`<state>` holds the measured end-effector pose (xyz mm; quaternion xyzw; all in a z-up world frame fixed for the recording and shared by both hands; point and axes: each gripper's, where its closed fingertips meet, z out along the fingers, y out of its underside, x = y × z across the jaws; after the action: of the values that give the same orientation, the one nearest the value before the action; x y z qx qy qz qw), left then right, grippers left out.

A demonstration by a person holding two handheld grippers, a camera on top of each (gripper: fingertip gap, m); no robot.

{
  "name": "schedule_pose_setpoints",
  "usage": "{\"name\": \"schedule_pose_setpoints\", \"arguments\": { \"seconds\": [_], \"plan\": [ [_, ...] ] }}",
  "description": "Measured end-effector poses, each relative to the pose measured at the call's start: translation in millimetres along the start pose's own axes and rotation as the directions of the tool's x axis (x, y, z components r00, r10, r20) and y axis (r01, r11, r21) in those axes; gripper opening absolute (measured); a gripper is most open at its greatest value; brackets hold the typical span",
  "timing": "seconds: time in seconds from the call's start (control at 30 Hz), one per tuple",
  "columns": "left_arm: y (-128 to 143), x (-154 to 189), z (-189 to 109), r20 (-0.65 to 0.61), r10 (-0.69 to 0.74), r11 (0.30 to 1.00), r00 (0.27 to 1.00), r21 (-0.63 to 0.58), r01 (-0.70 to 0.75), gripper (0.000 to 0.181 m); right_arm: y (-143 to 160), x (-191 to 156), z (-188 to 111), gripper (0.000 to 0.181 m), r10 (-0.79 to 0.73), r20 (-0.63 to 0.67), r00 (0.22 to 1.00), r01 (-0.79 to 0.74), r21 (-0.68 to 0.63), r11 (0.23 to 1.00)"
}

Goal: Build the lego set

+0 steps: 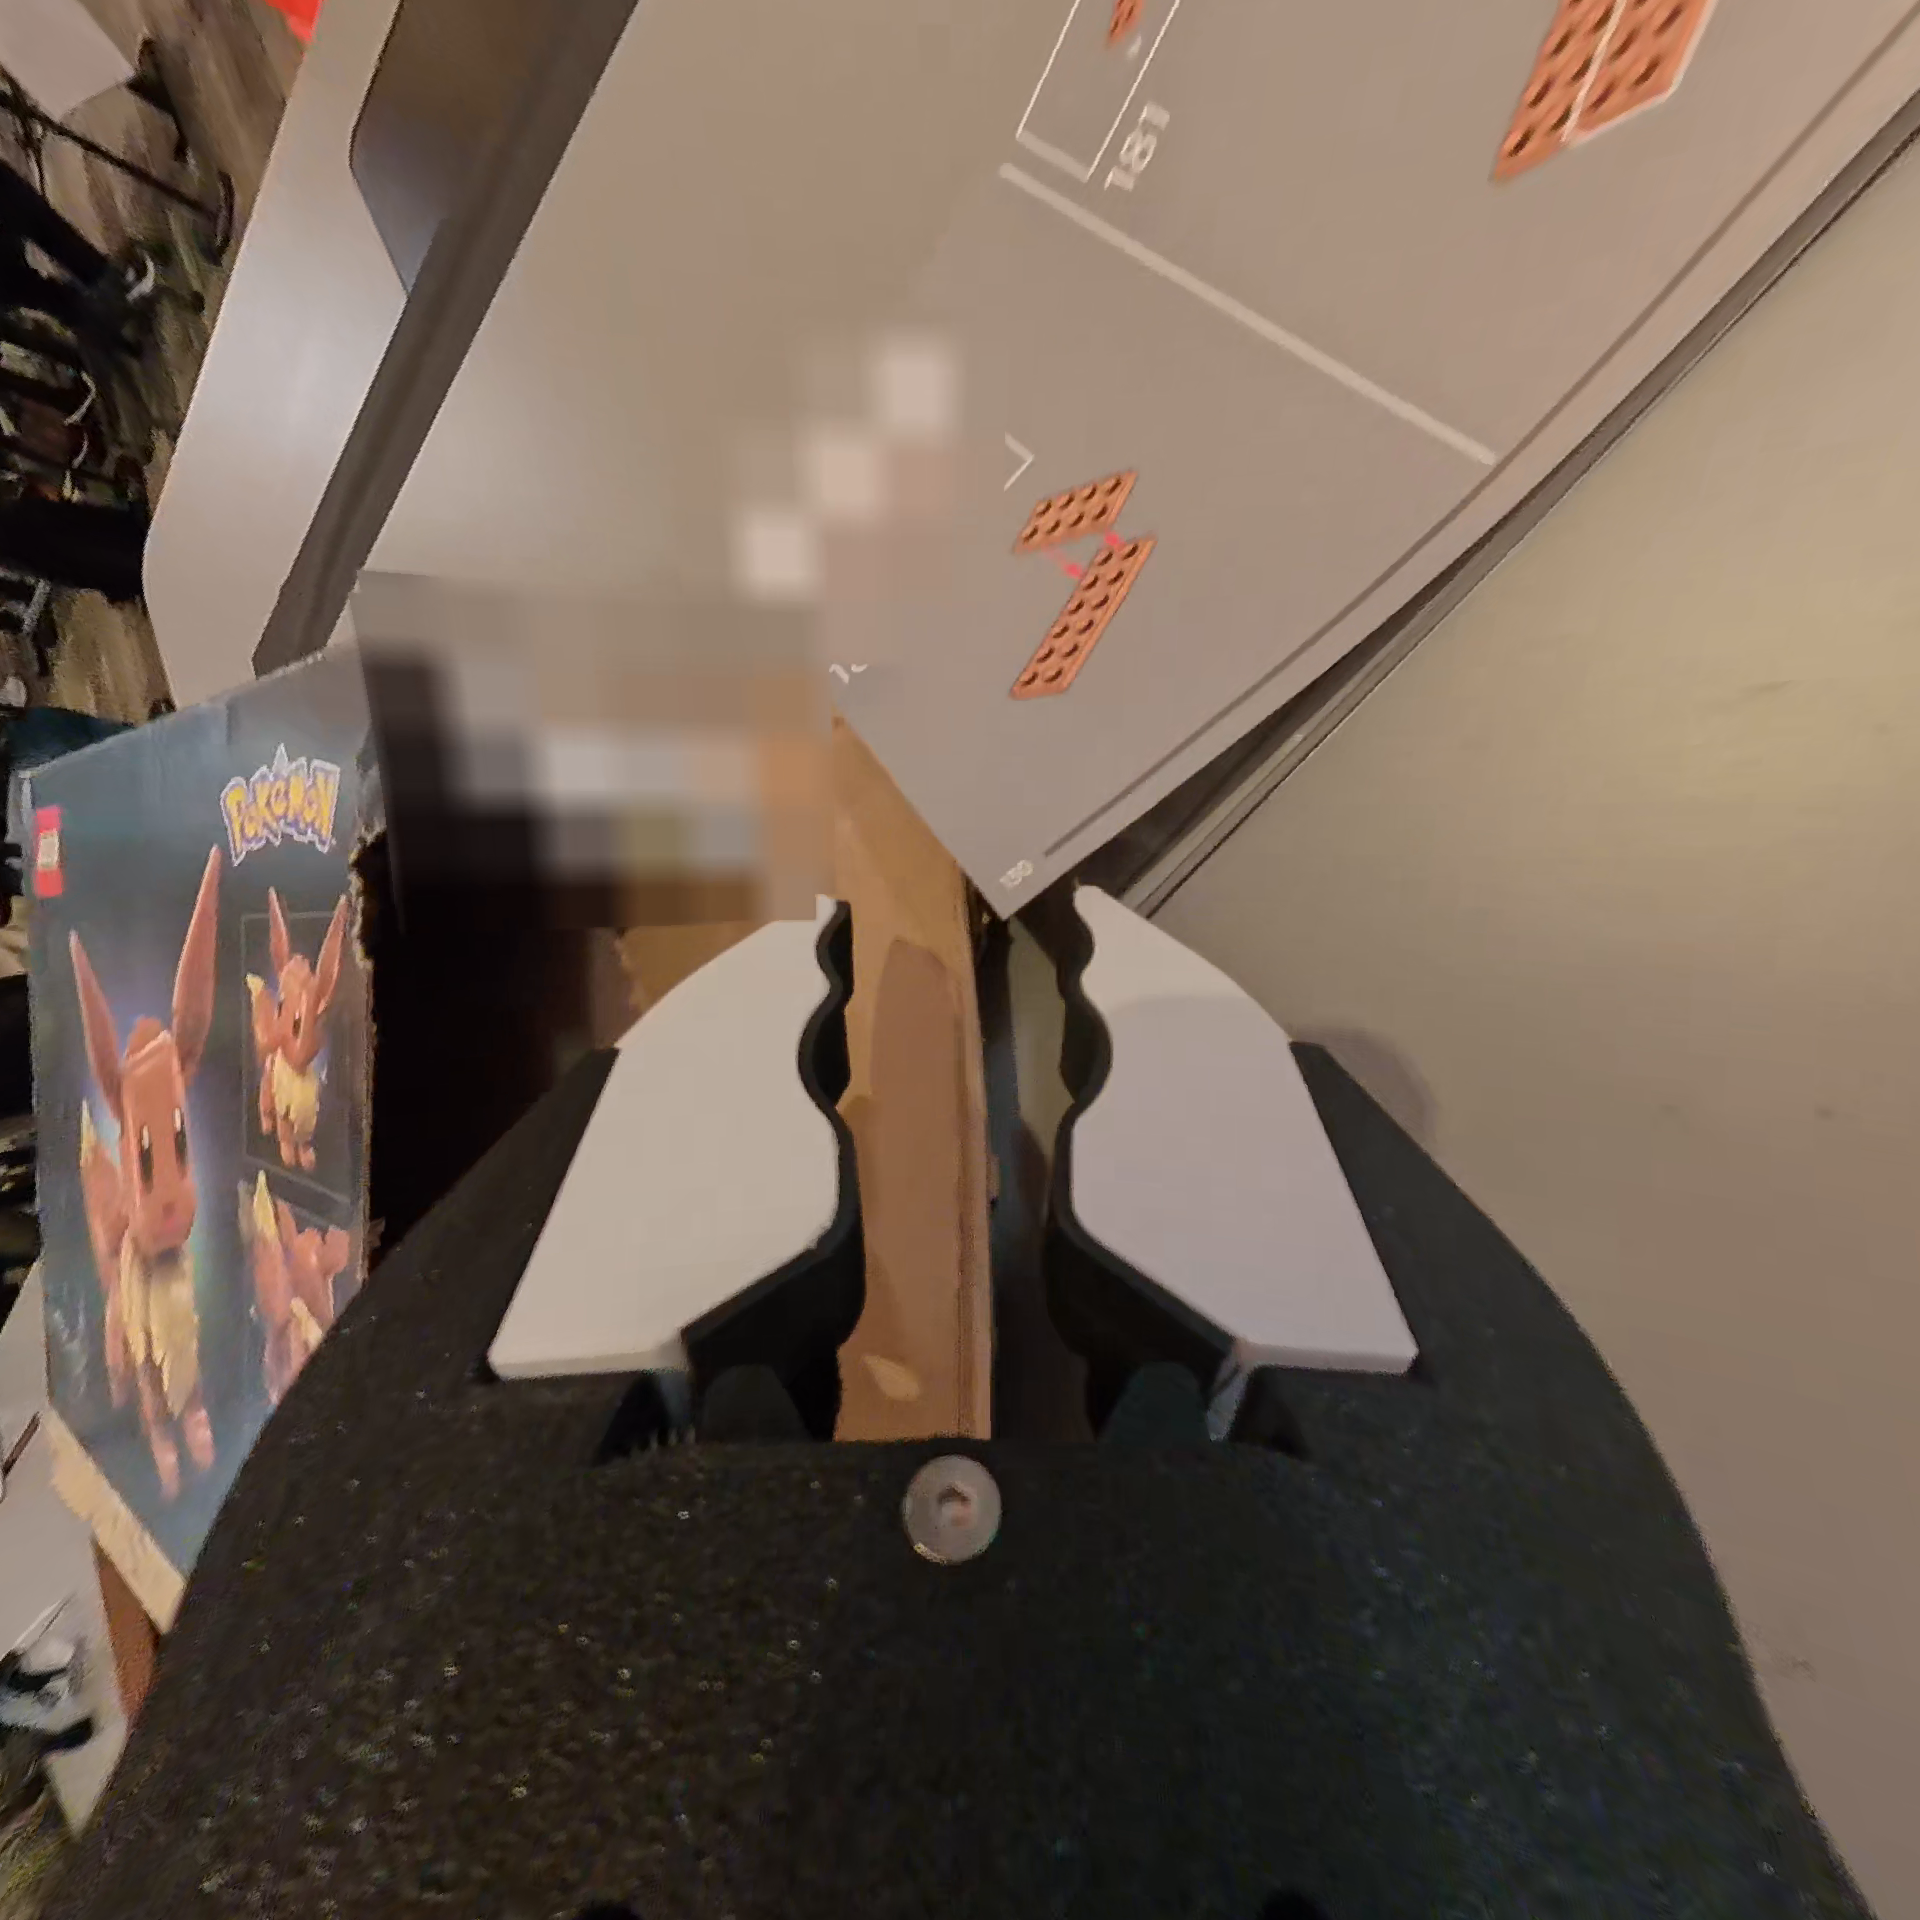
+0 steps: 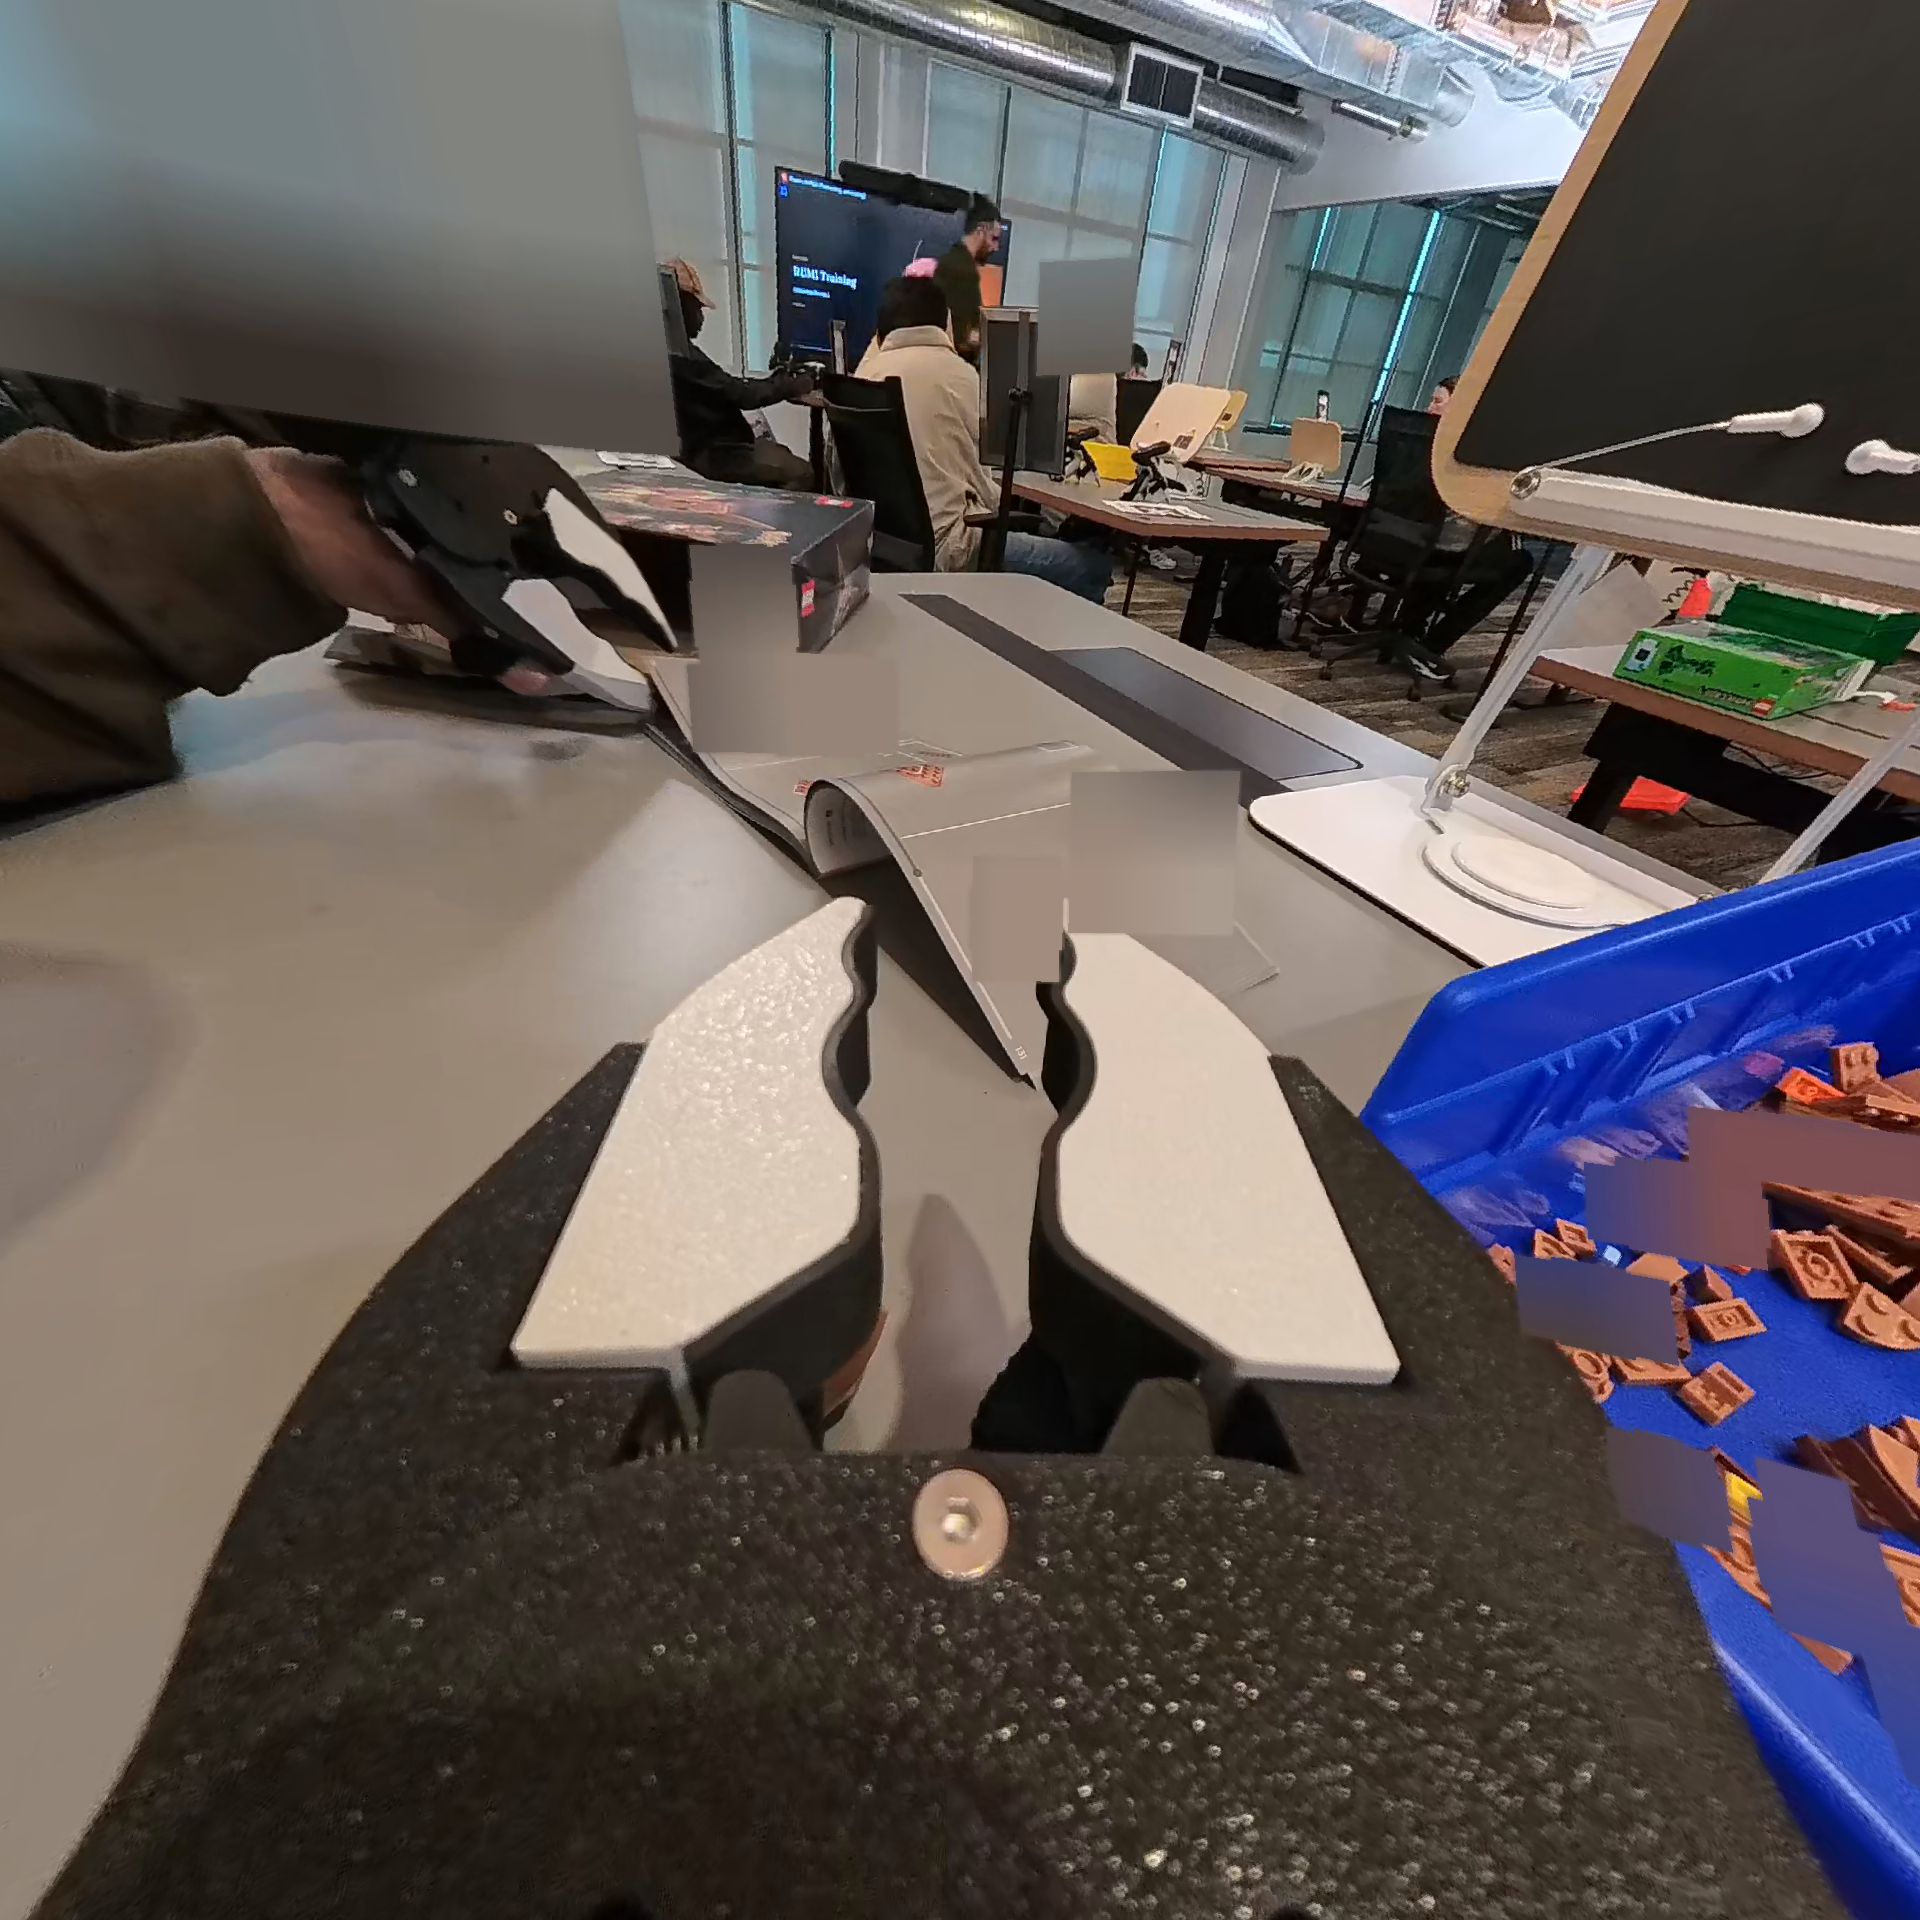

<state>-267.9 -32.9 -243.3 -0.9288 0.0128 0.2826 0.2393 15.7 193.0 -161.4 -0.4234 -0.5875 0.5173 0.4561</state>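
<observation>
The open grey instruction booklet shows diagrams of brown plates. My left gripper is open, its tips at the booklet's near corner, with a strip of brown cardboard showing in the gap. The Lego set box stands to its left. My right gripper is open and empty above the grey table, pointing at the booklet, where one page curls up. A blue bin to its right holds many brown Lego pieces. The left gripper also shows far left, by the box.
A white stand base carrying a tilted dark board sits behind the blue bin. A dark recessed strip runs along the table's far side. People sit at other desks in the background. Some 35 cm of space lies between my two pairs of fingers.
</observation>
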Motion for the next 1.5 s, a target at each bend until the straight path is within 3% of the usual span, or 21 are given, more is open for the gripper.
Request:
{"name": "schedule_pose_setpoints", "arguments": {
  "seconds": [0.17,0.3,0.67,0.9,1.5],
  "plan": [
    [19.6,-3.4,1.2,0.004,-0.028,0.995,1.0,-0.098,0.028,0.026,-0.1,-0.2,0.1,0.029,0.001,0.002,1.0,-0.001,0.0,1.0],
    [27.3,-0.4,1.1,-0.026,-0.07,0.988,0.997,-0.137,0.066,0.002,-0.3,-0.3,0.1,0.029,0.0,0.002,1.0,0.0,0.0,1.0],
    [19.6,-38.1,-23.6,0.15,-0.146,0.984,0.978,-0.075,0.159,0.002,0.0,0.0,0.4,0.029,0.003,0.002,1.0,-0.003,-0.002,1.0],
    [18.6,-15.6,-12.4,0.055,-0.092,0.99,0.994,-0.105,0.098,0.002,0.1,0.0,0.6,0.029,0.004,0.002,1.0,-0.003,-0.003,1.0],
    [22.2,-11.5,-8.2,0.029,-0.102,0.988,0.994,-0.113,0.105,0.002,0.1,-0.7,0.2,0.029,0.001,0.006,1.0,-0.001,-0.003,1.0]
  ]
}}
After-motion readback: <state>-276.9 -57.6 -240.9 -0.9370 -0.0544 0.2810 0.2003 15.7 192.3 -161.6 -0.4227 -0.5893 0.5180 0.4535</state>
